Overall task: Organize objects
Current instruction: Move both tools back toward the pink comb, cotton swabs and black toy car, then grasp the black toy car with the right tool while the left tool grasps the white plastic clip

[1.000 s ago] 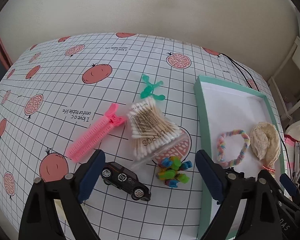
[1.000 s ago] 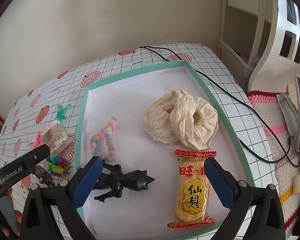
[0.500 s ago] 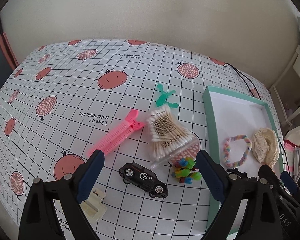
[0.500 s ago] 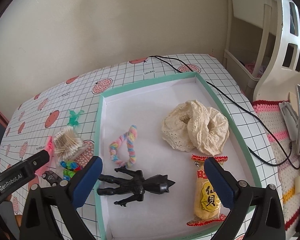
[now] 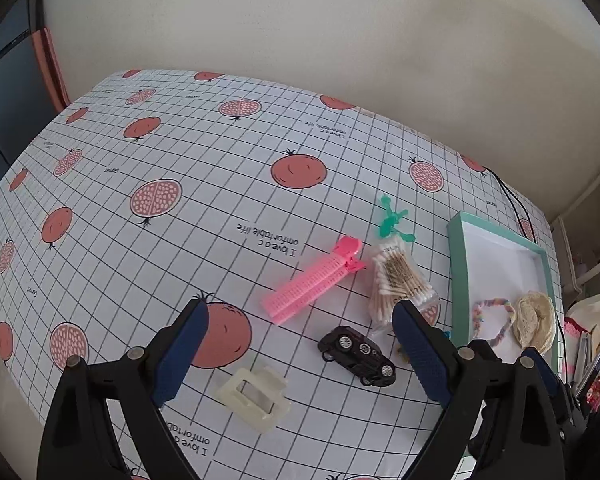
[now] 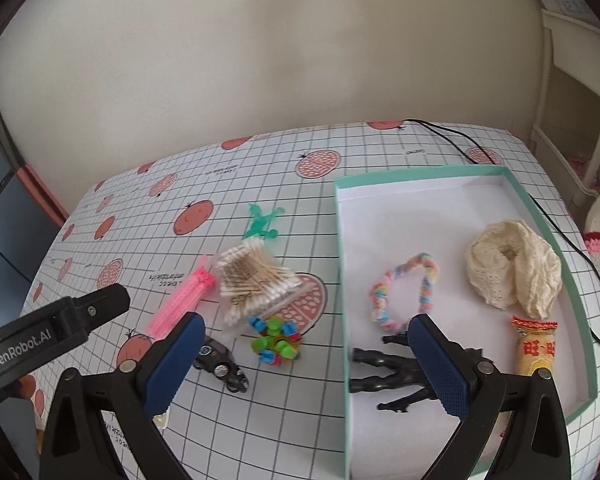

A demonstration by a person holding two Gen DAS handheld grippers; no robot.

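Both grippers spread wide and empty above the checked tablecloth [image 5: 148, 152]: left gripper [image 5: 300, 354] nearest the toy car [image 5: 356, 355], teal tray [image 6: 342, 264] alongside. Best approach: low, straddling the car's narrow sides.

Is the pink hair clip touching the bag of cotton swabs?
Touching. In the right wrist view the pink hair clip's hinged end meets the bag of cotton swabs with no tablecloth showing between them.
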